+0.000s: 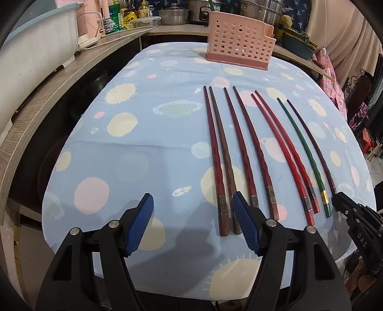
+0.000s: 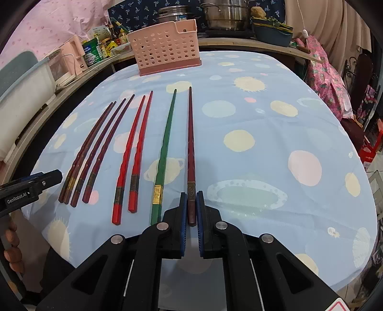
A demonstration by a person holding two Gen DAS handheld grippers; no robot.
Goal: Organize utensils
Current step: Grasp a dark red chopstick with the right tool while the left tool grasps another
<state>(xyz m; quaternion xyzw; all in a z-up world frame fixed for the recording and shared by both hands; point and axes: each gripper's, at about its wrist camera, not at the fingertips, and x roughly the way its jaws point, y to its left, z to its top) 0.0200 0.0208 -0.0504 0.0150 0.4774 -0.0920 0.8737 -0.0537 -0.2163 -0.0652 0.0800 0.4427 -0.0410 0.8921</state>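
Several chopsticks lie side by side on the blue tablecloth, thick ends toward me. My right gripper is shut on the thick end of the dark maroon chopstick, the rightmost one, next to the green chopstick. Two bright red chopsticks and several dark red-brown ones lie further left. My left gripper is open and empty above the near table edge, its right finger over the end of the brown chopsticks. The pink perforated utensil holder stands at the far edge; it also shows in the right wrist view.
A wooden counter curves along the left with a white bin, bottles and jars. Pots and a steamer stand behind the holder. Pink cloth and a chair are at the right. The right gripper shows in the left wrist view.
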